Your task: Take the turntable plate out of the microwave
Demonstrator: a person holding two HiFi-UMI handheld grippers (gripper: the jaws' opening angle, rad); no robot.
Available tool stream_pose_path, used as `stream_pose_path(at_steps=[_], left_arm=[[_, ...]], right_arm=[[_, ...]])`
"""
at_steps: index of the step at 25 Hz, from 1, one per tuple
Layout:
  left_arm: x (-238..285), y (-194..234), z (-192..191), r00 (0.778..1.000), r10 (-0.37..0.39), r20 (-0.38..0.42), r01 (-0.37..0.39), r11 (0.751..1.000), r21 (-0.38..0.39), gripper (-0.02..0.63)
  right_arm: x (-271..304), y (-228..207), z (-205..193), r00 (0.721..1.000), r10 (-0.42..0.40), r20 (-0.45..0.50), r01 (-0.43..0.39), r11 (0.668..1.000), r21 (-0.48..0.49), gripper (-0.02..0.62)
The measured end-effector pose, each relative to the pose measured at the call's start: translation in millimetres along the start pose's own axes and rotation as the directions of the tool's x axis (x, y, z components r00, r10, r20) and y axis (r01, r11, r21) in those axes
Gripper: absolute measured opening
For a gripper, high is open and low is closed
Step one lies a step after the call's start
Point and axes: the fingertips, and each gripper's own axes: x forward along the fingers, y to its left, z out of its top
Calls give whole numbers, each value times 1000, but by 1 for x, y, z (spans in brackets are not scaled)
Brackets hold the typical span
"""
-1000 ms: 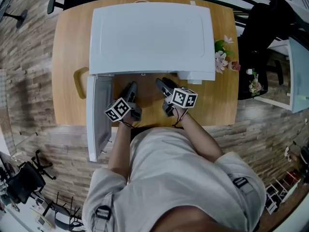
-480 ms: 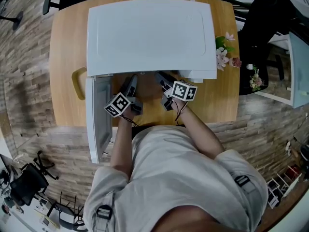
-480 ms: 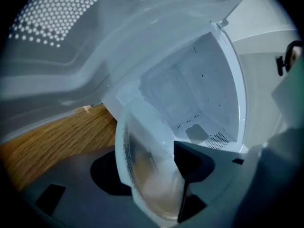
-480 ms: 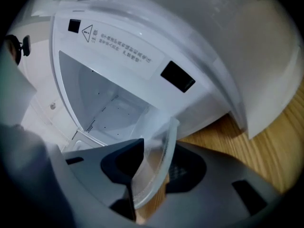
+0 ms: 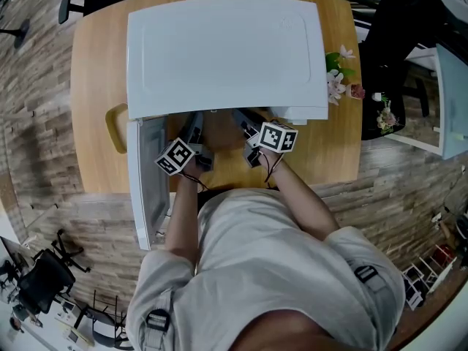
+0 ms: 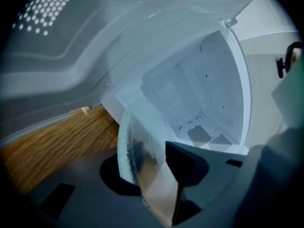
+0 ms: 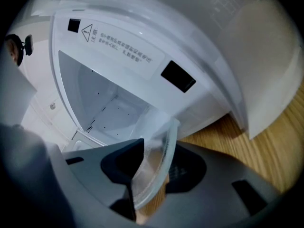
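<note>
The white microwave (image 5: 227, 50) stands on a wooden table (image 5: 95, 86) with its door (image 5: 146, 189) swung open to the left. The clear glass turntable plate (image 6: 142, 170) sits tilted at the oven's mouth, and its rim runs between the jaws of both grippers. My left gripper (image 5: 191, 126) has the plate's left edge between its pads, and its jaws are closing on it. My right gripper (image 5: 243, 121) is shut on the plate's right edge (image 7: 154, 163). The bare oven cavity (image 7: 109, 103) lies behind the plate. The head view scarcely shows the plate.
A small bunch of flowers (image 5: 338, 79) stands at the table's right edge beside the microwave. A yellow handle-shaped thing (image 5: 113, 126) lies left of the door hinge. A black chair (image 5: 395, 42) is to the right of the table. The floor around is wood-patterned.
Both grippers stay at the microwave's mouth, now a little further under its front edge. The head view has shifted slightly.
</note>
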Motion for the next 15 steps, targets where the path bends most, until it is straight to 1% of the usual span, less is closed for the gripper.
stream_pose_path(at_steps=[3, 7, 10, 15], left_arm=[[0, -2, -1, 1000, -9, -4, 9, 1000, -4, 164], [-1, -3, -1, 1000, -11, -4, 11, 1000, 13, 163], [-4, -1, 2, 1000, -3, 8, 2, 999, 41, 160], [-11, 3, -3, 1000, 15, 5, -15, 999, 43, 156]], right_arm=[[0, 0, 0, 1000, -3, -1, 3, 1000, -1, 137], [-2, 0, 0, 1000, -1, 6, 1, 1000, -1, 135], [-3, 3, 1, 1000, 13, 11, -13, 1000, -7, 132], [-6, 5, -2, 1000, 26, 11, -26, 1000, -12, 126]])
